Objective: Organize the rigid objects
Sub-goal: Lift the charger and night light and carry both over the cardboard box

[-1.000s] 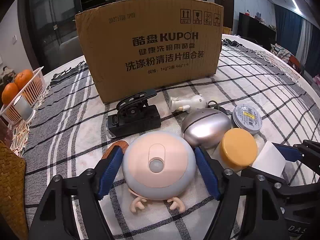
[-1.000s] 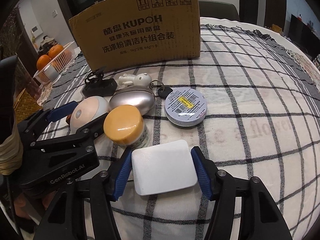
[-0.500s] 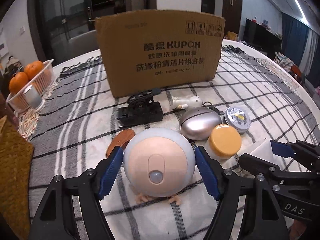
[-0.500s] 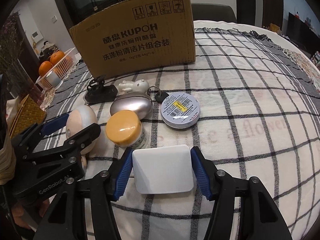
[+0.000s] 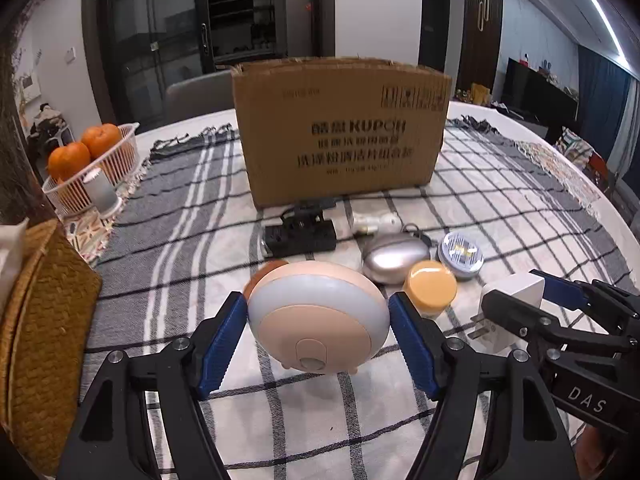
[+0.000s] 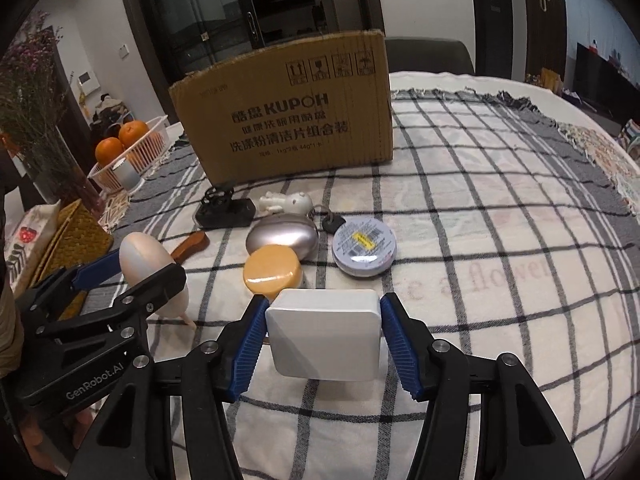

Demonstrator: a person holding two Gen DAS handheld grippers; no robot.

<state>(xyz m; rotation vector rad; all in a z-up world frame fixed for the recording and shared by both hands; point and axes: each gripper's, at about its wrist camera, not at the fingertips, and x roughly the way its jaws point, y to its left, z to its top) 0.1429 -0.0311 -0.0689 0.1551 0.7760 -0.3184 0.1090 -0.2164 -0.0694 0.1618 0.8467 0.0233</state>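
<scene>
- Left gripper [image 5: 318,330] is clamped on the round peach-and-grey plastic night light [image 5: 318,318], in front of the brown cardboard box [image 5: 340,132].
- Right gripper [image 6: 322,338] is clamped on the white square plug adapter [image 6: 324,338], in front of the box.

Black gripper frames, ribbed blue fingers [image 5: 218,342], silver screws, "GenRobot.AI" lettering

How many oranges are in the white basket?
2 visible: one orange toward the front of the basket, the other just behind it. The rim and the cup inside may hide more.
</scene>
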